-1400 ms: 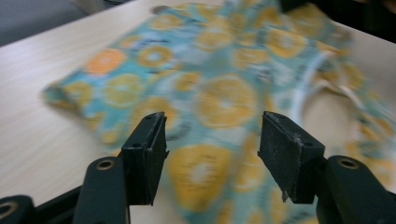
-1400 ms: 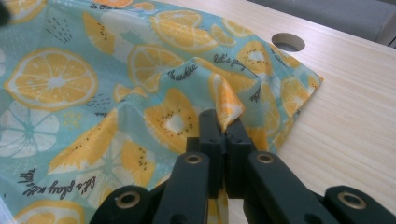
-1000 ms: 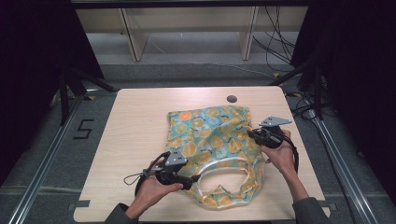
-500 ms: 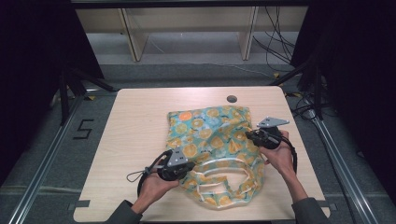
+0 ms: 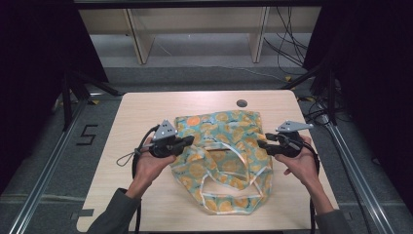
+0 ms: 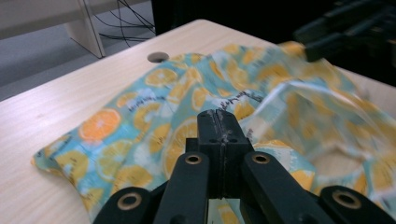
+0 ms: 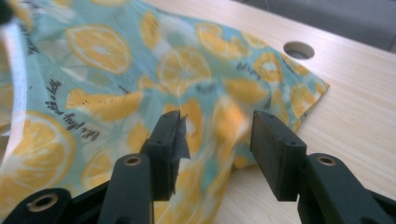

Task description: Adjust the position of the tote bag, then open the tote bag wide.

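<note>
high view: a light wooden table (image 5: pixel 146 117) carried a teal fabric tote bag printed with orange slices (image 5: pixel 221 151), lying flat and rumpled slightly right of the table's middle. its white-edged looped handles (image 5: pixel 229 187) trailed toward the person's edge. a small round hole in the tabletop (image 5: pixel 241 103) sat just beyond the bag's far edge.

left gripper (image 5: pixel 187 142): held in the person's left hand (image 5: pixel 151 163), at the bag's left edge, grey three-cornered plate (image 5: pixel 165 130) on top and a black cable (image 5: pixel 127 158) looping off to the left. in the left gripper view the two black jaws stood pressed together with no gap between them. the left gripper (image 6: pixel 218 128) was above the printed cloth (image 6: pixel 140 135); whether any fabric was caught between the jaws could not be told.

right gripper (image 5: pixel 260 145): held in the person's right hand (image 5: pixel 302 163), at the bag's right edge, its own grey plate (image 5: pixel 293 126) on top. in the right gripper view the right gripper (image 7: pixel 219 140) had its jaws standing well apart, with a blurred fold of the cloth (image 7: pixel 116 70) lying in the gap between them. the left pad appeared to be touching the fabric, while the right pad stood clear of it.

left gripper view, far side: the other black gripper (image 6: pixel 350 28) showed at the upper right, beyond the bag, blurred.
</note>
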A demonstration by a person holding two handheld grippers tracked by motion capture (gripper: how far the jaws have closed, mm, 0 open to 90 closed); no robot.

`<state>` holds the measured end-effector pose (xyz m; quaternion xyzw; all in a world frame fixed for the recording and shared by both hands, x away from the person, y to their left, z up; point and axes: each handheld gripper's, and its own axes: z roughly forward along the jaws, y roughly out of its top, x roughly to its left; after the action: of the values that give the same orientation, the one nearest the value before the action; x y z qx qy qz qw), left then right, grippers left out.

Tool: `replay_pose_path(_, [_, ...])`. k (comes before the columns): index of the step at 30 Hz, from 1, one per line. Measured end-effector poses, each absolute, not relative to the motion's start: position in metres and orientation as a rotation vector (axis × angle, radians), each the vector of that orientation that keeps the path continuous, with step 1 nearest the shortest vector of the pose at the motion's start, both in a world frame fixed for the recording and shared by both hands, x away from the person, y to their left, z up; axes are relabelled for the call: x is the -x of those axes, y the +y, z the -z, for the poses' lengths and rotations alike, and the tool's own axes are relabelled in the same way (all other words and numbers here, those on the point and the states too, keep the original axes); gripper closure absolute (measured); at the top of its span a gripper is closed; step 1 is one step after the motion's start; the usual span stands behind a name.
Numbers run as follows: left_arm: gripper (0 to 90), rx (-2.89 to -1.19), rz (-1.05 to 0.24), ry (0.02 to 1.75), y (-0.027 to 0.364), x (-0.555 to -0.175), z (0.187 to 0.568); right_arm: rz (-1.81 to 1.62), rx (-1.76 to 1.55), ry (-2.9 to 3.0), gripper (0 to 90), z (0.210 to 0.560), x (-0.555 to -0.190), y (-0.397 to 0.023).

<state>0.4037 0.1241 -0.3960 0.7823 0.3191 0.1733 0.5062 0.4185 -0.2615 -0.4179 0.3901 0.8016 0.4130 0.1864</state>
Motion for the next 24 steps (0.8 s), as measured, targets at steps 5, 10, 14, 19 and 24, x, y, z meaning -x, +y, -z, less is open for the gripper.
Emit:
replay_pose_path(5, [89.5,-1.829,-0.398,0.821,0.127,-0.427,0.392,-1.264,-1.029,2.276,46.7,0.398,-0.399,-0.258])
replay_pose_path(10, [89.5,-1.775,-0.351,0.885,0.128,-0.452,0.393,-1.295,-0.959,2.371,43.9,0.393,-0.386,-0.241])
replay_pose_path(14, [89.6,-1.782,-0.331,0.908,0.124,-0.466,0.395,-1.305,-0.890,2.439,41.6,0.392,-0.381,-0.226])
replay_pose_path(19, [89.6,-1.788,-0.319,0.956,0.127,-0.484,0.393,-1.279,-0.800,2.503,33.3,0.398,-0.370,-0.207])
replay_pose_path(24, [89.5,-1.788,-0.314,0.993,0.130,-0.495,0.392,-1.212,-0.743,2.568,24.5,0.413,-0.355,-0.191])
